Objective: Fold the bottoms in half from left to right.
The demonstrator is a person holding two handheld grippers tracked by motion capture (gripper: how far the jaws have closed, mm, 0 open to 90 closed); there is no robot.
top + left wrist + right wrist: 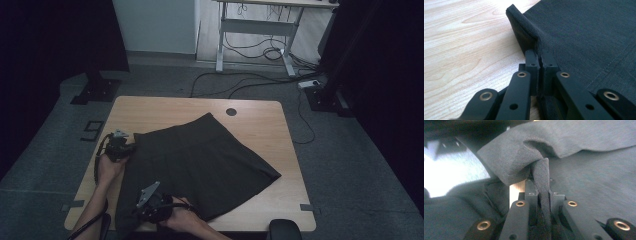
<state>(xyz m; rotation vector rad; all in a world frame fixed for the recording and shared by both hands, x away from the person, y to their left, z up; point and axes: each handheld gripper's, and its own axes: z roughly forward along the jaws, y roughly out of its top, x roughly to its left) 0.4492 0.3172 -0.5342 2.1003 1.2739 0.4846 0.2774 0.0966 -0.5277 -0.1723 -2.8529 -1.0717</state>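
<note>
Left gripper: the jaws are closed tight on the skirt's edge, as seen in the left gripper view; a thin fold of cloth is pinched between the pads, and a stiff corner of the hem is raised just beyond them, toward 11 o'clock.

Right gripper: the jaws are clamped on a bunched fold of the skirt, as seen in the right gripper view; the cloth is pulled up out of the pads and draped over them toward 10 o'clock.

Skirt: a dark grey pleated garment is spread flat on the table. In the high view it is laid slantwise, one corner pointed to 12 o'clock, another to 3 o'clock, and its near edge is hung over the table's front edge at 7 o'clock.

Skirt to left gripper: the skirt's left corner is held at the gripper's tip, and the rest of the cloth is spread away from it toward 4 o'clock in the high view.

Skirt to right gripper: the gripper is set at the near edge of the cloth, and the bulk of the skirt is spread from it toward 1 o'clock.

Stitching: a straight seam line is seen running across the cloth in the left gripper view.

Writing: no readable text can be made out on the skirt or the grippers.
</note>
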